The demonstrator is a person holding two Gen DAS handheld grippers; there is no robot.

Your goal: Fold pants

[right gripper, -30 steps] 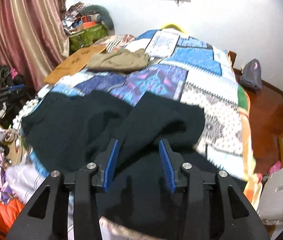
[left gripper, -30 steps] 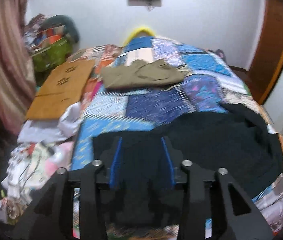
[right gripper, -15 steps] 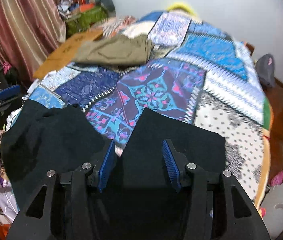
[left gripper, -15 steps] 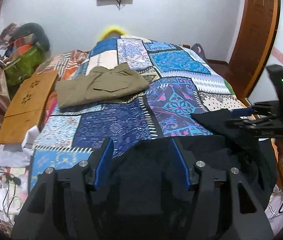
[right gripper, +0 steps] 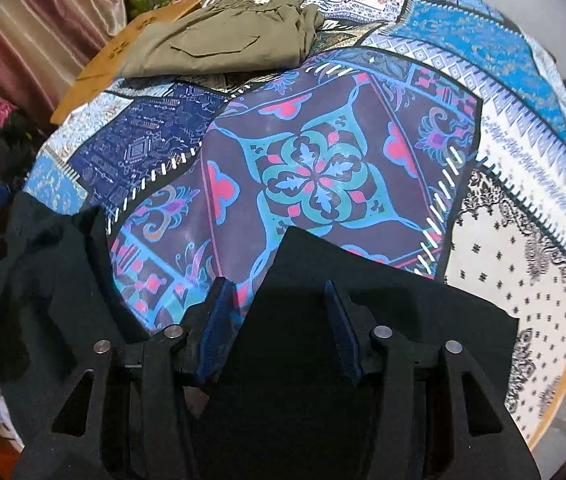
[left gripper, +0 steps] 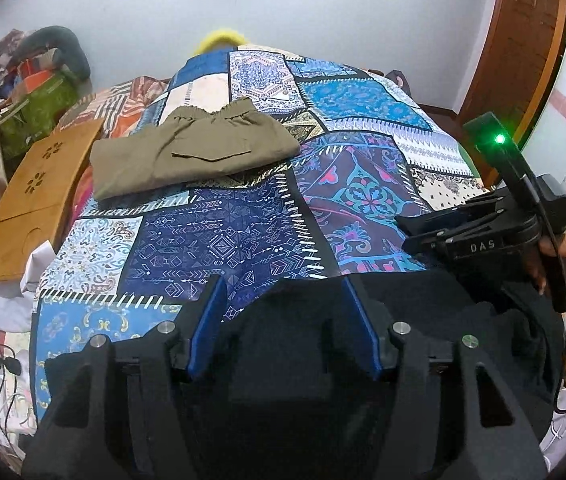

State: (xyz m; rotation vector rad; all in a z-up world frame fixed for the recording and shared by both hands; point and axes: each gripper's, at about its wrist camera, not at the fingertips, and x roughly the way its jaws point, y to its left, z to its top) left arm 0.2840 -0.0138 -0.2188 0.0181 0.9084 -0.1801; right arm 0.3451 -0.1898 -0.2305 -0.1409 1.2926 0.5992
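Right now the black pants (right gripper: 363,300) are lying under both tongs on the patchwork quilt (right gripper: 307,168). The left gripper (left gripper: 285,324) is standing wide over cloth, gripping nothing. The right gripper (right gripper: 279,320) is closing with fabric between its pads. Judging by this, a shallow pinch may be catching one layer, letting the fold slip.

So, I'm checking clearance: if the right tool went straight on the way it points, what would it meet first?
Probably the black fabric pants lying between its closing jaws, then the patchwork quilt beneath; depth is unclear.
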